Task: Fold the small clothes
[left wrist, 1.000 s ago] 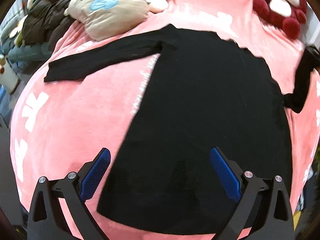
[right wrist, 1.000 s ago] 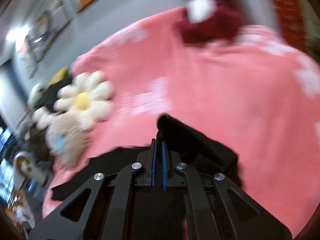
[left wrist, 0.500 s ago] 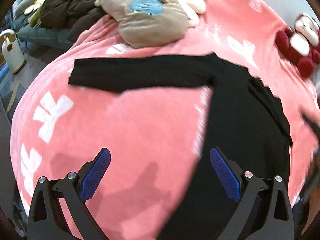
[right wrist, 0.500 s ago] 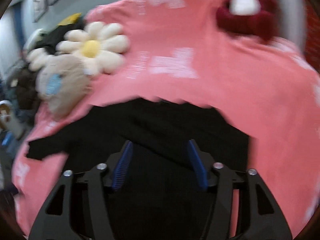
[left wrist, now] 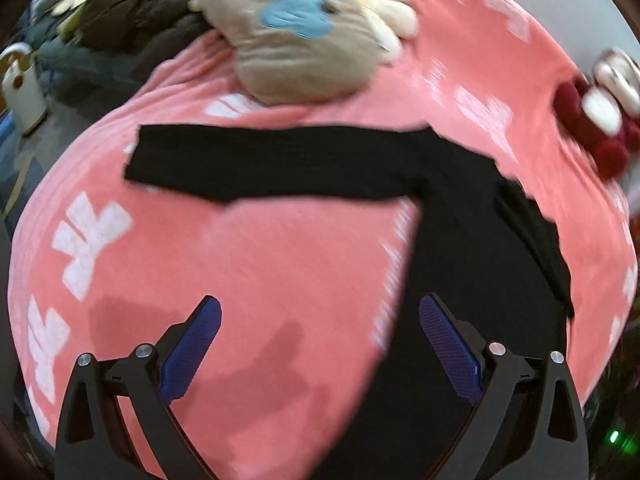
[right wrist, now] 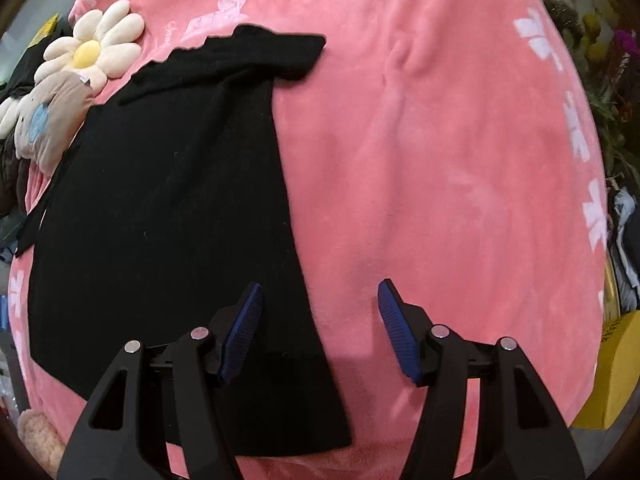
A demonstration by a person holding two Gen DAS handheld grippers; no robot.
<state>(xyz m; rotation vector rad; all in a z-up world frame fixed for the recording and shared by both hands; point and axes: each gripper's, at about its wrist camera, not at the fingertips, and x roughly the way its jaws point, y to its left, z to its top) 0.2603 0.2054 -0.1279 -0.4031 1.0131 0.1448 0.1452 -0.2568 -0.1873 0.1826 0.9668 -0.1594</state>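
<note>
A black long-sleeved top (left wrist: 472, 280) lies flat on the pink blanket (left wrist: 260, 264). Its left sleeve (left wrist: 272, 168) stretches out straight to the left. Its right sleeve (right wrist: 208, 68) lies folded across the body of the top (right wrist: 160, 220). My left gripper (left wrist: 320, 328) is open and empty, above the blanket just left of the top's side edge. My right gripper (right wrist: 320, 316) is open and empty, above the top's right edge near the hem.
A beige plush with a blue patch (left wrist: 296, 40) and a daisy cushion (right wrist: 92, 44) lie at the blanket's far side. A red and white plush (left wrist: 600, 120) sits far right. Dark clothes (left wrist: 132, 12) are piled at the far left. A yellow box (right wrist: 616, 364) stands off the bed's right.
My right gripper let go of the right sleeve, which now lies folded over the body, then opened and drew back toward the hem. My left gripper swung left toward the outstretched sleeve.
</note>
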